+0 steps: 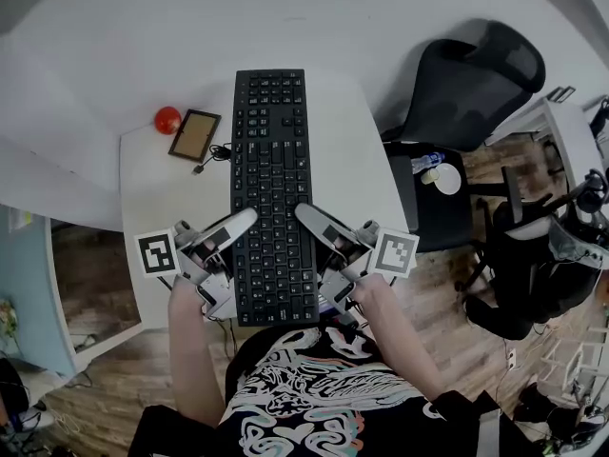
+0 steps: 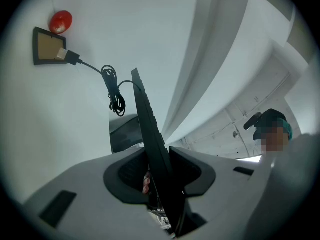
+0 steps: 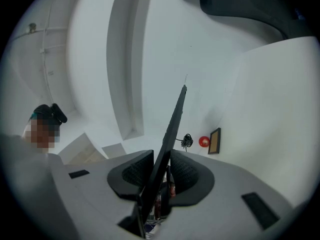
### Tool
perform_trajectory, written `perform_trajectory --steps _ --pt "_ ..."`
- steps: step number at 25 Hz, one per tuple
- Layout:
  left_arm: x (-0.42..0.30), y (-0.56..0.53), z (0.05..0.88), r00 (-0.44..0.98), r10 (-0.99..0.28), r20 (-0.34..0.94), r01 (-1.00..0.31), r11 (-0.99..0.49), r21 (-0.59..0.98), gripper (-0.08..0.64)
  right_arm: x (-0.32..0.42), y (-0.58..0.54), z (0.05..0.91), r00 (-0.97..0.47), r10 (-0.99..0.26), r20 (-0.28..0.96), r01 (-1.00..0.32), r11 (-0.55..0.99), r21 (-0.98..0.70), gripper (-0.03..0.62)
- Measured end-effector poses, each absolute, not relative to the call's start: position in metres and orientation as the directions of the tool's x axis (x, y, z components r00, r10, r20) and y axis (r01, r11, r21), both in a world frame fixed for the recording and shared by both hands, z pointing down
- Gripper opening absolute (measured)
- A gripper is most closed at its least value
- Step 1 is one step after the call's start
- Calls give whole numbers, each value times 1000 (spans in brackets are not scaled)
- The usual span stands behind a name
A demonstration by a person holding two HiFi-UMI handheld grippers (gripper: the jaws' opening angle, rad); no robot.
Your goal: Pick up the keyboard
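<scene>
- At the near end of the bench [image 1: 171, 198], the left tool [image 2: 159, 170] is clamped on the keyboard [image 1: 274, 188] along its left long edge. The jaws are narrowed to the board's thickness, and the board sits edge-on between the pads.
- Opposite it, the right tool [image 3: 161, 176] grips the right long edge the same way, about level with its partner.
- The keyboard runs lengthways away from the person, its near end past the bench's near edge. To my eye it is raised off the top rather than lying on it, though I can't be certain of the gap.
- Its cable [image 1: 217, 153] sits coiled on the bench off the left side, the plug end across a corner of a small brown-faced frame [image 1: 195, 134]. A red ball [image 1: 167, 119] lies just beside the frame.
- I'd judge the grasp made and the lift to be the step in hand. The next move calls for both tools rising together and level, so the board neither twists nor slips, with care that the cable doesn't drag the frame.
</scene>
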State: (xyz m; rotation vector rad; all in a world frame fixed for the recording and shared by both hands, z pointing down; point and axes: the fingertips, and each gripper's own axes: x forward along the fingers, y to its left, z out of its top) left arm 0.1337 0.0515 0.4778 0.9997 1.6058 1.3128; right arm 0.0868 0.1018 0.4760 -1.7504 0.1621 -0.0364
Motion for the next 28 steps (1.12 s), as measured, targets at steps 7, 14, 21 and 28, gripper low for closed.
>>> perform_trajectory --steps 7,14,21,28 --pt "134 51 478 -357 928 -108 83 146 986 123 87 101 477 990 -129 -58 -83 -194 -977 123" --pt "133 52 480 -366 925 -99 81 138 987 123 86 101 479 990 -128 -52 -75 -186 -980 123" --pt "132 51 483 -365 927 -92 71 127 989 123 85 101 481 991 -127 -39 -63 -187 -980 123" --pt "132 51 485 -367 926 -89 69 122 990 123 85 100 484 991 -132 -33 -58 -188 -980 123"
